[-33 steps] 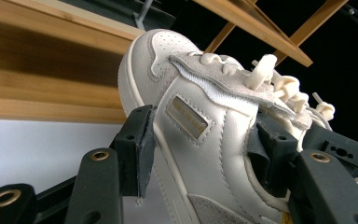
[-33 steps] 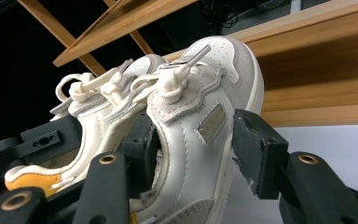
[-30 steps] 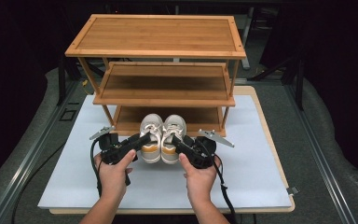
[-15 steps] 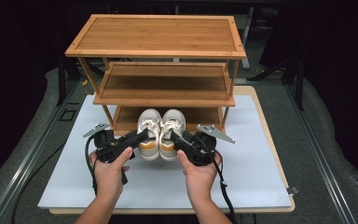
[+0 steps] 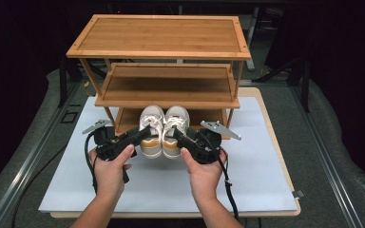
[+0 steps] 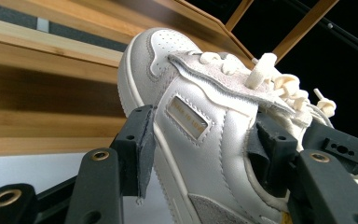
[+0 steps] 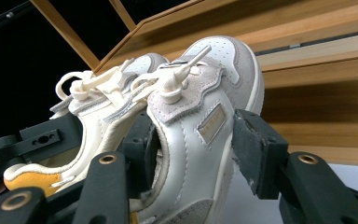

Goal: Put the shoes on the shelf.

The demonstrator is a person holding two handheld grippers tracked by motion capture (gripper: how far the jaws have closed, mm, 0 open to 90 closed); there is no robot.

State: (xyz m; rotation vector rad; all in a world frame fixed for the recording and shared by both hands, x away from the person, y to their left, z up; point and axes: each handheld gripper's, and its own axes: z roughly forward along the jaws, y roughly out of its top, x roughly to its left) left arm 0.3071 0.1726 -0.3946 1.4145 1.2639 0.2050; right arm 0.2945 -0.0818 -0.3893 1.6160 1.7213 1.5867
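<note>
High view: left claw (image 5: 145,134) clamps the left shoe (image 5: 151,130), right claw (image 5: 177,134) the right shoe (image 5: 175,129), near the rack's (image 5: 161,56) bottom shelf.
Room: bare table (image 5: 261,161) both sides.
Gripper views: pads (image 6: 140,149) pressing each shoe's sides.

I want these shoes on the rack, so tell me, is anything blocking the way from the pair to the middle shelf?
Nothing visible does. The white shoes, each clamped by a gripper, hang before the rack; the middle shelf just behind and above them is bare. Only its front edge must be cleared.
</note>
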